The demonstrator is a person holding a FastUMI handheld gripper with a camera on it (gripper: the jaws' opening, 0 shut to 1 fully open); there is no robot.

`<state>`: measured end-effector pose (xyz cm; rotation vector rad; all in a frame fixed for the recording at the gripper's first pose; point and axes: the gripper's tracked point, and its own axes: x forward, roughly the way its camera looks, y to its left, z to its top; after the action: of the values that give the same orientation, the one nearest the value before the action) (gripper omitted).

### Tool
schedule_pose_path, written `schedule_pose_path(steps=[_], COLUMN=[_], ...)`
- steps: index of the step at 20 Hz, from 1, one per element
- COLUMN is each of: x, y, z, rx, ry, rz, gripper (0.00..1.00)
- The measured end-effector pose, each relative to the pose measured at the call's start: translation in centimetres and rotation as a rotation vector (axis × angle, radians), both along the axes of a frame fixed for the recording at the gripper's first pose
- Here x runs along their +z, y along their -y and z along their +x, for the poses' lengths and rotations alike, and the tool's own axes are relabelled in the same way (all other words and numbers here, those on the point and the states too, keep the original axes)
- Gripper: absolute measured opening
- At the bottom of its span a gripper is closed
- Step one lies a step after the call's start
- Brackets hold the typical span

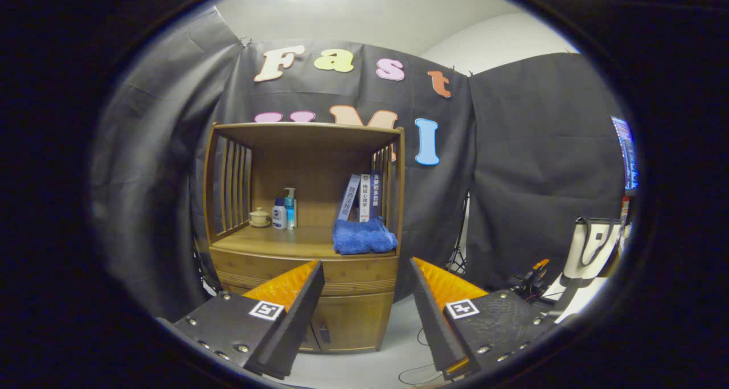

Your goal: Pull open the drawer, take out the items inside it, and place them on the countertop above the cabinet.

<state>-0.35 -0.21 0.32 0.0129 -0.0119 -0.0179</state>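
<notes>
A wooden cabinet point(304, 246) stands some way ahead of my fingers, against the black cloth wall. Its drawer point(353, 272) sits shut just under the countertop point(267, 242), above two lower doors point(350, 323). On the countertop lie a folded blue towel point(363, 236), a small lidded cup point(259, 217), two bottles point(285, 209) and several leaning books point(361, 198). My gripper point(364, 281) is open, with nothing between its fingers. The left finger overlaps the drawer's left part in the view, still well short of the cabinet.
A white bag with dark straps point(595, 246) and some gear with cables point(529, 283) sit to the right. A tripod leg point(458, 246) stands behind the cabinet's right side. Cables point(418, 372) lie on the pale floor below the fingers.
</notes>
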Motion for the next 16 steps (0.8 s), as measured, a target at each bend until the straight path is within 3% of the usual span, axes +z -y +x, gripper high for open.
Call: schedule_pose_path(steps=[16], x=[-0.7], y=[0.9], z=[2.0], rx=[-0.031], ry=[-0.003], rz=[0.017], gripper=[0.88])
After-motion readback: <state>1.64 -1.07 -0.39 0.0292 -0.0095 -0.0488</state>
